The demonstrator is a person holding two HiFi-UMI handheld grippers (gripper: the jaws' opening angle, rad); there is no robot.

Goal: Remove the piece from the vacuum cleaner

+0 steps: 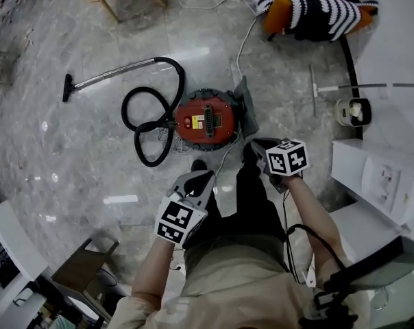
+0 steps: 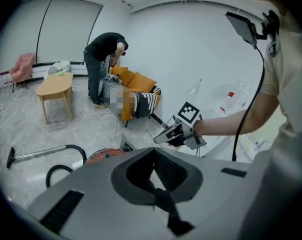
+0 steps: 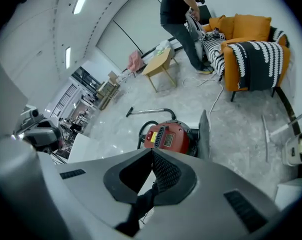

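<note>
Pale marbled floor is filling the room, and the red vacuum cleaner (image 1: 205, 118) is sitting on it just ahead of the person's feet. Its black hose (image 1: 149, 125) is looping on the floor beside the body, and the metal wand (image 1: 114, 72) is lying stretched away from it. A grey panel (image 3: 204, 131) is standing upright right at the side of the red body that faces the orange sofa (image 1: 317, 5); whether it is attached cannot be told. The left gripper (image 2: 152, 151) is hovering above the floor short of the cleaner, its fingers pressing together on nothing. The right gripper (image 3: 152, 152) is pointing down at the red body, well clear of it, fingers likewise closed and empty. Another person (image 3: 181, 19) is bending over the sofa, near a low wooden table (image 3: 158, 61).
</note>
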